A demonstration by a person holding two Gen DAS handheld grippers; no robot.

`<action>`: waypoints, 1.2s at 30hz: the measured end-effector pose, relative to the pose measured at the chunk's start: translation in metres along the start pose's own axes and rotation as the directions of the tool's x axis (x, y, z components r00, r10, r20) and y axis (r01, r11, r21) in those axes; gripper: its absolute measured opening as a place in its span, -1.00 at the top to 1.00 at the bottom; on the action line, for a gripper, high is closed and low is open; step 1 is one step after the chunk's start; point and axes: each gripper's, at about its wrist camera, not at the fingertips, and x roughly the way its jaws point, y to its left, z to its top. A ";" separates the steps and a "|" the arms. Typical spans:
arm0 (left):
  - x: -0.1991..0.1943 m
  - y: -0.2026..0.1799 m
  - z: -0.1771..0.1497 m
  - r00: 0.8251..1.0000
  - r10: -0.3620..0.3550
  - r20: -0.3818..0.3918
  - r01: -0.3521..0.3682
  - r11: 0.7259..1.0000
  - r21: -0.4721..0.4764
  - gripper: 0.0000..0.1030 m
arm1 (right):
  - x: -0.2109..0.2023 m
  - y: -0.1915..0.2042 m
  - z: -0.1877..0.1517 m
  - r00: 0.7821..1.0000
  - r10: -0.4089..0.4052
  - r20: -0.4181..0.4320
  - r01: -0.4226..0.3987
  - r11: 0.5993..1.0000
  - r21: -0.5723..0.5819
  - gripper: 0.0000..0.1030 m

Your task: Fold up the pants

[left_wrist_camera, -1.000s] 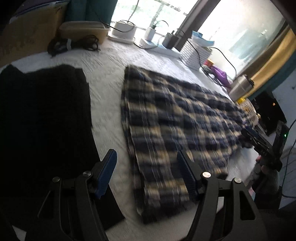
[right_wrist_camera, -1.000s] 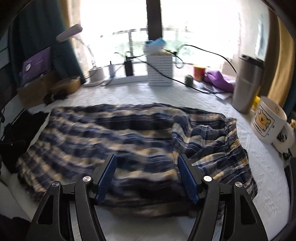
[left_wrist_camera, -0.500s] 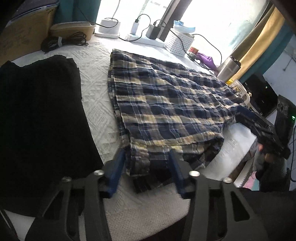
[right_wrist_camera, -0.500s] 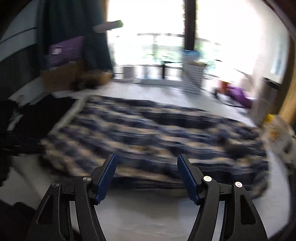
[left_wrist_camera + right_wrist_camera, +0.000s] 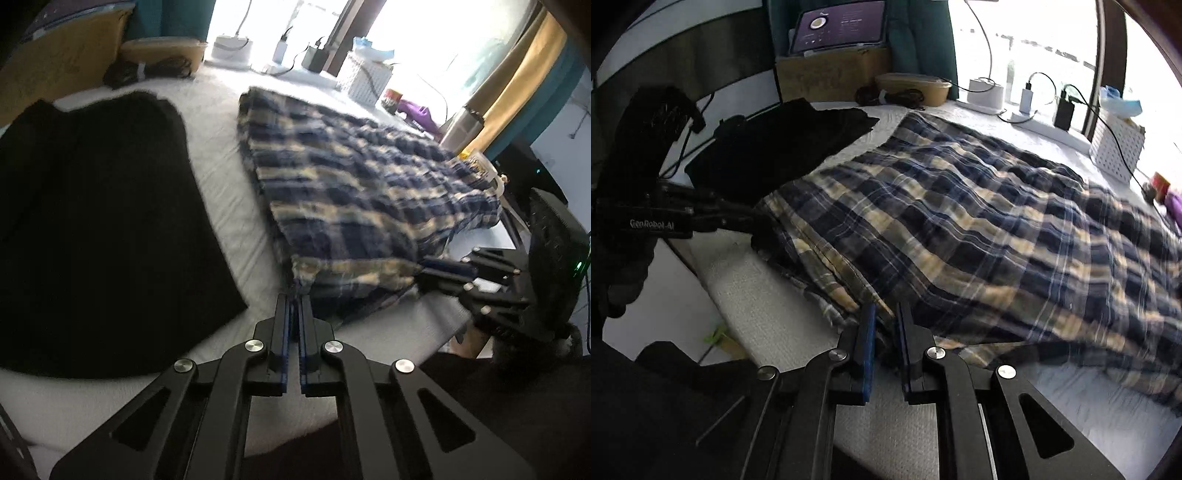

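Observation:
Blue, navy and cream plaid pants point(image 5: 354, 192) lie spread on a white textured table cover point(image 5: 229, 206); they fill the right wrist view point(image 5: 979, 229) too. My left gripper point(image 5: 294, 301) is shut on the near corner of the pants' edge. It shows in the right wrist view point(image 5: 757, 225), at the left corner of the fabric. My right gripper point(image 5: 884, 314) is shut on the near hem of the pants. It shows in the left wrist view point(image 5: 436, 269) at the right side of the same edge.
A black garment point(image 5: 92, 221) lies flat left of the pants. At the back by the window stand a white basket point(image 5: 364, 79), chargers and cables point(image 5: 1027, 99), a bowl point(image 5: 912, 88), a steel tumbler point(image 5: 461, 127) and a mug point(image 5: 480, 166). The table's near edge is just below my grippers.
Both grippers have closed on the near edge of the pants; a second ago both were open above the fabric. The right gripper swung left toward the hem.

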 end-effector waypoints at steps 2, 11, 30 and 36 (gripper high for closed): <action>-0.003 0.001 0.001 1.000 -0.009 -0.011 0.009 1.000 -0.010 0.95 | -0.009 -0.006 -0.003 1.000 0.008 0.014 -0.008 1.000 0.027 0.77; -0.028 0.000 0.031 0.993 0.098 0.065 -0.099 0.995 0.009 0.94 | -0.077 -0.104 -0.035 0.962 -0.266 0.069 0.235 0.926 0.296 0.69; 0.015 -0.057 0.090 0.996 0.064 0.058 -0.069 0.993 0.093 0.15 | -0.100 -0.216 -0.031 0.906 -0.401 0.138 0.297 0.832 0.468 0.31; 0.045 -0.049 0.095 0.996 0.083 -0.022 -0.082 0.995 0.060 0.15 | -0.070 -0.260 -0.030 0.903 -0.430 -0.009 0.376 0.778 0.503 0.31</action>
